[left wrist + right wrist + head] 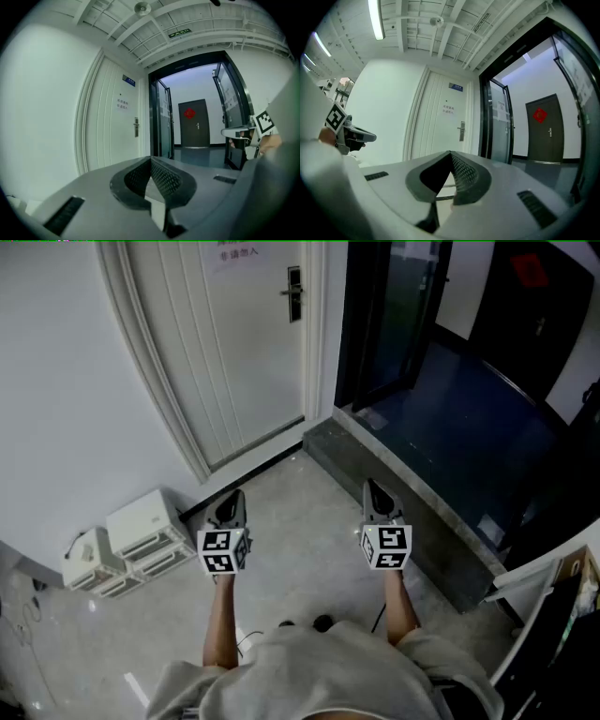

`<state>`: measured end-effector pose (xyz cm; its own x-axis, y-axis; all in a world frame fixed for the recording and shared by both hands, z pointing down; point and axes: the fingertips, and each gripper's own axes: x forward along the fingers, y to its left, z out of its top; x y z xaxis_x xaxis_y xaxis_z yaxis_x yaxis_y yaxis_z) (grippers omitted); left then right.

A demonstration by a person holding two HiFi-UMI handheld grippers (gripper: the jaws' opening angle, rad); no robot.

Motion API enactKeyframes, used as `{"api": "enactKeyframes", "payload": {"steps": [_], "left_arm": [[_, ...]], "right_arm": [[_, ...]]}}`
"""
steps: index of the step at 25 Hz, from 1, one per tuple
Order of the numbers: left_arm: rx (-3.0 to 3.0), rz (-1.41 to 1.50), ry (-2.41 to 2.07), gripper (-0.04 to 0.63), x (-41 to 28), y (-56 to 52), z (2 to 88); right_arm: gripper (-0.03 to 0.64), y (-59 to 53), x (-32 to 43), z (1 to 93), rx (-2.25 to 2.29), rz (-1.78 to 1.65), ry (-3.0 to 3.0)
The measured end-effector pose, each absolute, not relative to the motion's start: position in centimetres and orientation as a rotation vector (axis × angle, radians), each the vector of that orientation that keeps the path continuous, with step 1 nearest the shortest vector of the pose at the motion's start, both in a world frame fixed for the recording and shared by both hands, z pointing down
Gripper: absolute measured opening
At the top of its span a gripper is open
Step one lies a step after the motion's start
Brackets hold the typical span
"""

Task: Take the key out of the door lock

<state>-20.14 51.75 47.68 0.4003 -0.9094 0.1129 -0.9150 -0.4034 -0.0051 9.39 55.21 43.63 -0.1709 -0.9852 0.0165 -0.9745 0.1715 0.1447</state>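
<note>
The white door (234,343) stands far ahead, with a dark handle and lock plate (293,293) on its right side. The same lock plate (136,127) is small in the left gripper view, and the lock plate (462,131) is just as small in the right gripper view. A key is too small to make out. My left gripper (234,495) and right gripper (372,486) are held side by side low over the floor, well short of the door. In its own view the left gripper (151,159) has its jaws together and empty. So does the right gripper (450,153).
White boxes (141,526) sit on the floor by the left wall. A raised grey step (412,512) runs along the right, below an open black-framed glass door (394,315). Beyond it lies a dark corridor with a dark door (193,123). A cable (253,638) lies near my feet.
</note>
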Motion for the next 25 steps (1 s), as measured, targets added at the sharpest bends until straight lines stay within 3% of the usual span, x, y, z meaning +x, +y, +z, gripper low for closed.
{"api": "enactKeyframes", "payload": {"steps": [25], "left_arm": [[2.562,0.146,-1.718,0.017,-14.1,48.4,47.3]], "right_arm": [[0.023,51.0,13.4,44.3,1.849,-0.165,-2.396]]}}
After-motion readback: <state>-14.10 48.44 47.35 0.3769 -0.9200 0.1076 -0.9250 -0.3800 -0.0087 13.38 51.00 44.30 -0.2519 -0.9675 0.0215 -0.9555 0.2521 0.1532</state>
